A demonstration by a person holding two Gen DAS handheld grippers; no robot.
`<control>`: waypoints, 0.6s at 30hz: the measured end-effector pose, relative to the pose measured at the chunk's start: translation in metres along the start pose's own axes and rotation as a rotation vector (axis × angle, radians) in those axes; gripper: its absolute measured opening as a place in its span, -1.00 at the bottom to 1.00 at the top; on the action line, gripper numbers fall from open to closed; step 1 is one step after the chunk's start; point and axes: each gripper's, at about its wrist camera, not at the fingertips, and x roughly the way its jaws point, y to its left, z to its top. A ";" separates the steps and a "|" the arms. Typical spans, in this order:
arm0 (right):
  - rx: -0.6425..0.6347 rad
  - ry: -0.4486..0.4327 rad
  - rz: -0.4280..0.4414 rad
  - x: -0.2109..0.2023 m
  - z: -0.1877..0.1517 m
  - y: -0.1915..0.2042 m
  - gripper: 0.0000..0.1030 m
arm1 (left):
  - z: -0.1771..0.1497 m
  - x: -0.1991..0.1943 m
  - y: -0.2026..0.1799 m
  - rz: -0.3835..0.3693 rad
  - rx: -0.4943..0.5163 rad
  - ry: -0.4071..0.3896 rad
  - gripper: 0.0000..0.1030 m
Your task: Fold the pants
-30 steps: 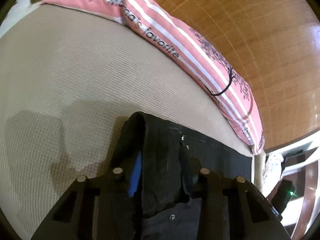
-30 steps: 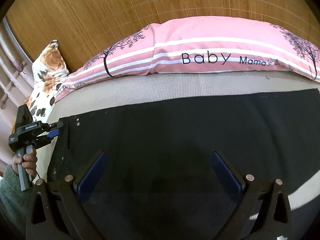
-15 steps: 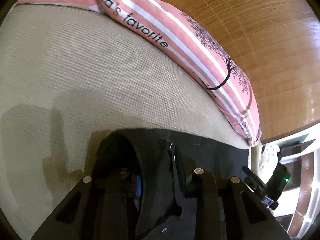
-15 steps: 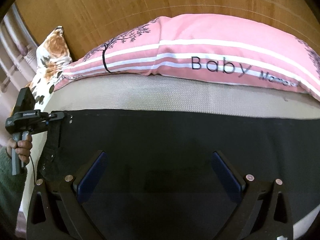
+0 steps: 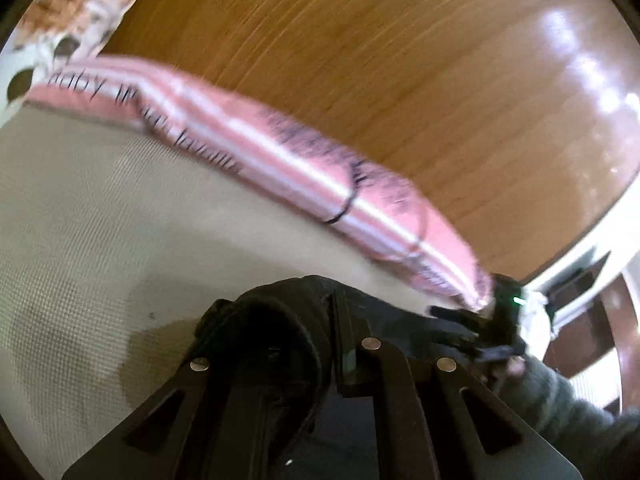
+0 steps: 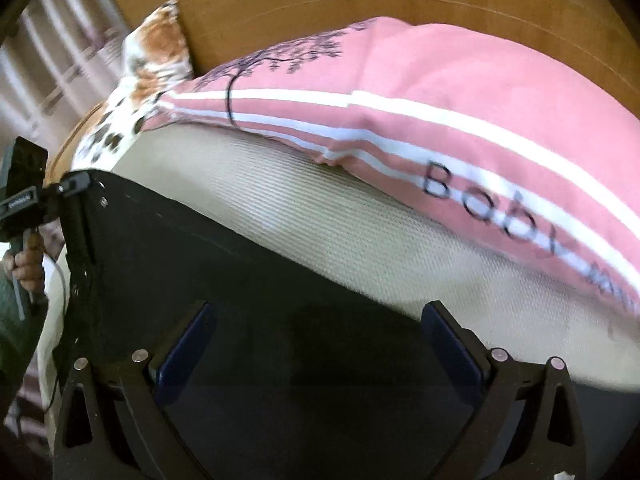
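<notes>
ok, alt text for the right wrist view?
The open right gripper hovers over black pants spread on a beige mattress. At far left the left gripper pinches the pants' corner; a pink striped pillow lies behind.

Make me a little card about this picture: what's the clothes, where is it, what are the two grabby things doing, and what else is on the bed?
clothes: black pants, spread flat
where: on the beige mattress
left hand-held gripper: shut on the pants' bunched edge
right hand-held gripper: open, fingers wide apart over the pants, nothing gripped
pillow: long pink striped pillow along the wooden headboard
other pillow: flowery pillow at the pink pillow's end
person: hand on the left gripper's handle
</notes>
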 end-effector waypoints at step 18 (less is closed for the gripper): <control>-0.299 0.284 0.196 0.015 0.016 -0.029 0.28 | -0.009 -0.031 -0.027 -0.042 0.100 -0.060 -0.85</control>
